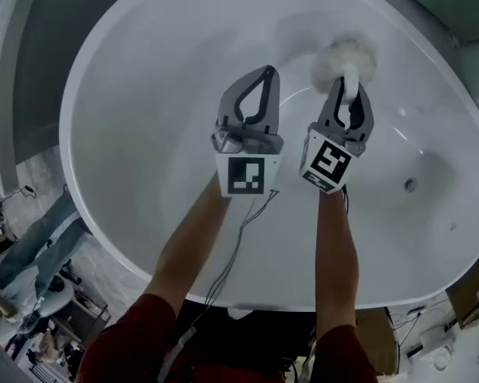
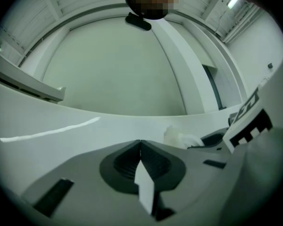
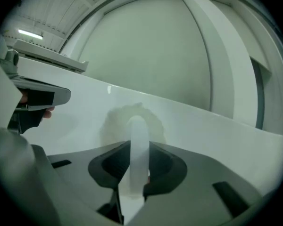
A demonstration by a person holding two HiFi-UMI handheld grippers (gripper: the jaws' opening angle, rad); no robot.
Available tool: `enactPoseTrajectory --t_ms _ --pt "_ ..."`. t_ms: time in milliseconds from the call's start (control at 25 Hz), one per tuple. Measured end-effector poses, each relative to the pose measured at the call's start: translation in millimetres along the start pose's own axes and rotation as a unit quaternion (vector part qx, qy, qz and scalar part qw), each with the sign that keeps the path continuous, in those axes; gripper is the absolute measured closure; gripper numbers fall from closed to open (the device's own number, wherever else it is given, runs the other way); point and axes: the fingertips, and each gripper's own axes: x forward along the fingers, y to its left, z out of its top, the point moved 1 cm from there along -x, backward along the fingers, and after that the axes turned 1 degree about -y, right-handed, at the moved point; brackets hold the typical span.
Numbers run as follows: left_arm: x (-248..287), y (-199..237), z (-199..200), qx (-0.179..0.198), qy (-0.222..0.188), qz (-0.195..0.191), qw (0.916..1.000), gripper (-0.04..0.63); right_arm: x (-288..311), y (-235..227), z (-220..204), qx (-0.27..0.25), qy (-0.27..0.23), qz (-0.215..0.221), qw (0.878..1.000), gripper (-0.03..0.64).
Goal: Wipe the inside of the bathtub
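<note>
A white oval bathtub (image 1: 144, 78) fills the head view. My right gripper (image 1: 348, 84) is shut on the white handle (image 3: 137, 135) of a fluffy round white scrubbing pad (image 1: 345, 57). The pad presses on the tub's far inner wall (image 3: 203, 131); from the right gripper view the pad (image 3: 112, 122) shows as a pale disc behind the handle. My left gripper (image 1: 267, 72) hovers just left of it, shut with nothing between its jaws (image 2: 140, 143). In the left gripper view the pad (image 2: 179, 138) peeks out beside the right gripper's marker cube (image 2: 247, 126).
A round metal drain fitting (image 1: 410, 184) sits in the tub's right part, with a smaller fitting (image 1: 401, 112) above it. Clutter lies on the floor (image 1: 32, 294) at lower left, and a cardboard box (image 1: 467, 294) stands at lower right. A grey wall panel (image 2: 113, 69) rises beyond the rim.
</note>
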Motion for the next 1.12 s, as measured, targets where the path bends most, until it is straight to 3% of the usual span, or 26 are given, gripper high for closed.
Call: enactPoseTrajectory --t_ms 120,320,520,840,960,1120 --pt "-8 44 -24 -0.016 0.01 0.029 0.9994 0.578 21 54 -8 0.01 -0.001 0.026 1.0 0.518" --pt "-20 40 -39 -0.048 0.019 0.069 0.9963 0.578 35 66 -26 0.01 0.005 0.049 0.999 0.518" --pt "-15 37 -44 -0.05 0.042 0.074 0.9951 0.578 59 69 -30 -0.001 0.015 0.064 0.998 0.518" --pt "-15 116 -83 -0.047 0.056 0.078 0.9943 0.578 99 158 -24 -0.006 0.011 0.102 0.995 0.52" --pt "-23 113 -86 -0.049 0.055 0.082 0.9939 0.578 91 164 -27 -0.005 0.009 0.113 0.994 0.522" --pt "-23 75 -82 -0.057 0.053 0.084 0.9934 0.578 77 132 -40 -0.006 0.009 0.115 0.993 0.523"
